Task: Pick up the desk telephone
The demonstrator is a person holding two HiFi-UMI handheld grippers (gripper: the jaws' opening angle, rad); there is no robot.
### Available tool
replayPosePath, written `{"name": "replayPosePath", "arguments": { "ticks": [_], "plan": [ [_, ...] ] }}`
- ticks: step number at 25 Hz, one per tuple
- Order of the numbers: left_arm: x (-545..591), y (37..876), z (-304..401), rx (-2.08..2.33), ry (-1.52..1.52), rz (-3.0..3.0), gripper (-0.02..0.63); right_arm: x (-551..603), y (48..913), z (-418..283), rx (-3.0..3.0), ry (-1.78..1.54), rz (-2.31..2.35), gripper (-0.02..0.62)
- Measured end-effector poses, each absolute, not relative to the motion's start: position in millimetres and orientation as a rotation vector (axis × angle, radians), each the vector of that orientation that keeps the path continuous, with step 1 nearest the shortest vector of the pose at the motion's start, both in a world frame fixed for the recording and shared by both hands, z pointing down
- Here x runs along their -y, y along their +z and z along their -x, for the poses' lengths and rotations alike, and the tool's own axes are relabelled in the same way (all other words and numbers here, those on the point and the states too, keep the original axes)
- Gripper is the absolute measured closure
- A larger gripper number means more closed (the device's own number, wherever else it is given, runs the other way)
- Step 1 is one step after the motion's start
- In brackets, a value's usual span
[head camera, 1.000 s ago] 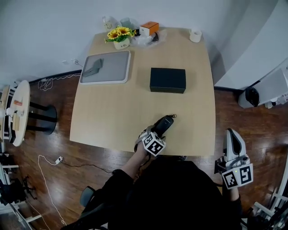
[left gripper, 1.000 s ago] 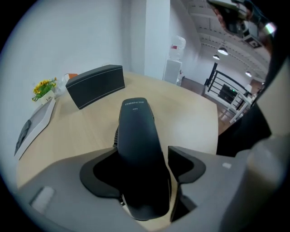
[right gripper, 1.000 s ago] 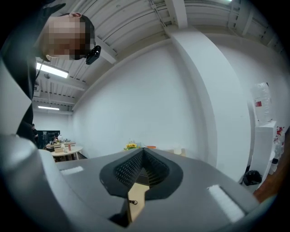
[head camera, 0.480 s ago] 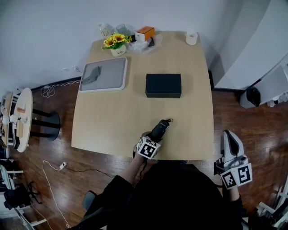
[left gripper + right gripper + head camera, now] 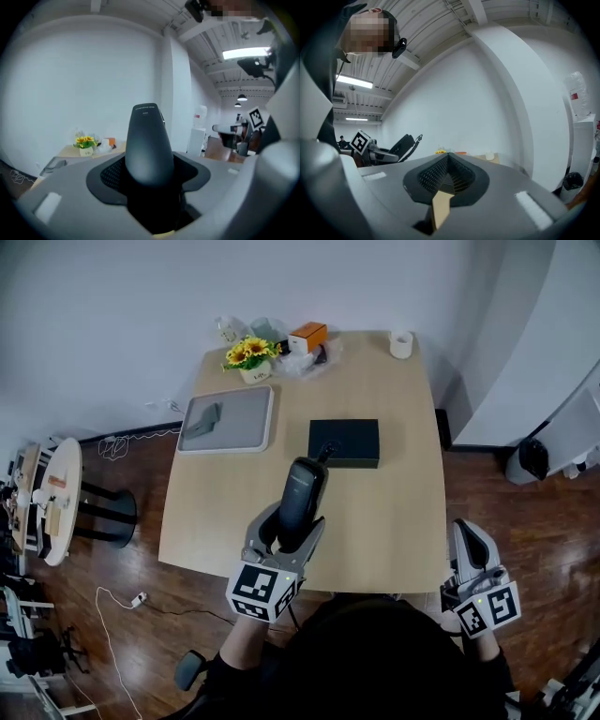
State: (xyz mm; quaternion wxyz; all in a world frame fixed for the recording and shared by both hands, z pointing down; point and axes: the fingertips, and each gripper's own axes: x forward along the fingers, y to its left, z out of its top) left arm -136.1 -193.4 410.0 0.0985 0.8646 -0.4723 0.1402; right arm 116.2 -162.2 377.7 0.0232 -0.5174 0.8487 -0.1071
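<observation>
- Print on telephone handset (image 5: 147,145): one small pale line near its far end, too fine to read.
- Marker cubes on both grippers: black-and-white square patterns, no letters.
- Label on sunflower pot (image 5: 251,352): dark marks only, unreadable. Orange box (image 5: 309,334) just beside it: no print made out.
- Left gripper (image 5: 286,538): held over the near half of the table (image 5: 394,512), aimed away from the person and tilted upward. Fingers (image 5: 110,174) clamped on the handset's lower part, one dark pad on each side.
- Handset: black, raised clear of the tabletop. Far end toward the black box (image 5: 344,442), with a short cord (image 5: 327,450) at the tip.
- Right gripper (image 5: 466,535): off the table's right edge, over the wooden floor (image 5: 534,540), well apart from the handset, pointing forward and up. Fingers pressed together with nothing between them, only a thin seam in the right gripper view.
- Back of table: white cup (image 5: 401,343) near the right corner. Grey tray (image 5: 228,418) to the left, small grey item lying on it.
</observation>
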Motion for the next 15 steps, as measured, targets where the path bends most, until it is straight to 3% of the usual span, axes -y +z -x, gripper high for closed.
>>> {"name": "replayPosePath", "arguments": {
  "ticks": [5, 15],
  "plan": [
    [176.8, 366.7, 145.7, 1.495, 0.341, -2.584, 0.339, 163.6, 374.6, -111.3, -2.63, -0.325, 1.563, 0.595],
    [165.2, 374.1, 138.3, 1.521, 0.358, -2.572, 0.341, 160.3, 376.0, -120.7, -2.617, -0.32, 1.582, 0.595]
  ]
}}
